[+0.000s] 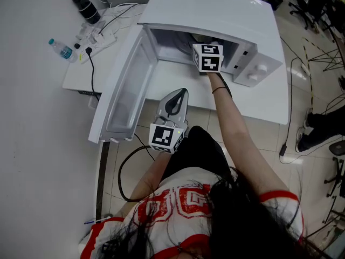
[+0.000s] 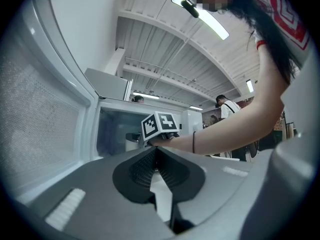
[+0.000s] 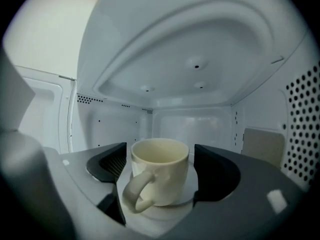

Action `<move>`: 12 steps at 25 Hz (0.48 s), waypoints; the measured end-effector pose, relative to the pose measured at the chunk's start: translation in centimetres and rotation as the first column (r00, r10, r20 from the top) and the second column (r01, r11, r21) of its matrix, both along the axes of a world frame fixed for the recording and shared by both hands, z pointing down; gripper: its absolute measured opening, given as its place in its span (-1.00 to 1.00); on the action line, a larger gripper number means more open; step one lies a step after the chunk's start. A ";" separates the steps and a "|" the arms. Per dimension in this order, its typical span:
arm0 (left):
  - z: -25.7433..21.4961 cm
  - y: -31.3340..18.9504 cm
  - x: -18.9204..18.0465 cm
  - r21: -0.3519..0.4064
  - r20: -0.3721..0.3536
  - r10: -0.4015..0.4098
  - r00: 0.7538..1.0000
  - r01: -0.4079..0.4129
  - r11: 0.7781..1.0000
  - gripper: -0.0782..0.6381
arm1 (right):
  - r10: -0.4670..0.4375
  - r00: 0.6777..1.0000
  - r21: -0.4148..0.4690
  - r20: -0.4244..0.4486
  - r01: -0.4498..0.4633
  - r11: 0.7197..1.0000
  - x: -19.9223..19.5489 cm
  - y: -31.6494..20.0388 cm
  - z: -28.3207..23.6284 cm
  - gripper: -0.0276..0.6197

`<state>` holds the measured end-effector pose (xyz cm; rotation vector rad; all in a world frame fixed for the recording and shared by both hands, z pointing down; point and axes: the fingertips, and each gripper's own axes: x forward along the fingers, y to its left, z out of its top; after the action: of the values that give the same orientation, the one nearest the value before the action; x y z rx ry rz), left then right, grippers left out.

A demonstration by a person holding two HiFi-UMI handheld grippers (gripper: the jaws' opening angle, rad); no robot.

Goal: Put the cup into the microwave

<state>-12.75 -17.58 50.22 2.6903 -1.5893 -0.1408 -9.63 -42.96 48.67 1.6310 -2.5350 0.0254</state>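
We are holding the right gripper (image 3: pixel 161 160) inside the microwave (image 1: pixel 215 9) at twelve o'clock, jaws apart either side of the cup (image 3: pixel 165 184); the cup is standing on the turntable (image 3: pixel 193 188), handle pointing to seven o'clock; pulling out crookedly, we are risking a jaw snagging that handle and tipping it; the left gripper (image 2: pixel 156 156) is idling at six o'clock, jaws together, empty.
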 end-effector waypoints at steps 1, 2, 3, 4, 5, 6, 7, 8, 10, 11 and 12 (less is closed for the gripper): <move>-0.1 0.1 0.0 -0.002 -0.001 0.000 1.000 0.000 1.000 -0.81 | -0.001 1.000 0.001 0.001 0.001 1.000 0.0 0.4 -0.1 0.37; -0.2 0.1 0.0 -0.006 -0.001 0.001 1.000 -0.001 1.000 -0.81 | -0.002 1.000 0.001 0.001 0.002 1.000 0.0 0.9 -0.1 0.37; -0.4 0.3 0.0 -0.009 0.001 0.001 1.000 -0.001 1.000 -0.81 | -0.001 1.000 -0.002 0.002 0.001 1.000 0.0 1.4 0.0 0.37; -0.7 0.5 0.1 -0.011 0.002 0.002 1.000 -0.002 1.000 -0.81 | 0.001 1.000 -0.008 0.007 -0.001 1.000 0.1 2.0 0.1 0.37; -1.1 0.7 0.2 -0.011 0.002 0.004 1.000 -0.004 1.000 -0.81 | 0.005 1.000 -0.017 0.015 -0.005 1.000 0.3 2.6 0.1 0.37; -1.5 0.8 0.3 -0.011 0.002 0.006 1.000 -0.006 1.000 -0.81 | 0.009 1.000 -0.028 0.024 -0.008 1.000 0.5 3.3 0.2 0.37; -2.0 1.0 0.3 -0.012 0.001 0.006 1.000 -0.006 1.000 -0.81 | 0.011 0.999 -0.040 0.030 -0.009 0.999 0.5 4.1 0.4 0.37; -2.5 1.2 0.3 -0.014 -0.001 0.004 1.000 -0.004 1.000 -0.81 | 0.010 0.999 -0.055 0.033 -0.008 0.998 0.6 4.9 0.7 0.37; -3.5 1.6 0.2 -0.020 -0.004 0.002 1.000 -0.002 1.000 -0.81 | 0.007 0.999 -0.096 0.034 -0.003 0.995 0.6 6.8 1.6 0.37; -4.1 1.8 0.2 -0.024 -0.005 0.001 1.000 -0.001 1.000 -0.81 | 0.009 0.999 -0.119 0.040 -0.004 0.993 0.8 7.8 2.1 0.37; -4.6 2.1 0.2 -0.027 -0.005 0.000 1.000 0.000 1.000 -0.81 | 0.013 0.999 -0.142 0.050 -0.006 0.990 1.0 8.8 2.5 0.37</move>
<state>-12.59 -15.47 45.59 2.6673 -1.5777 -0.1254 -8.63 -34.14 51.13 1.6079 -2.4978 0.2448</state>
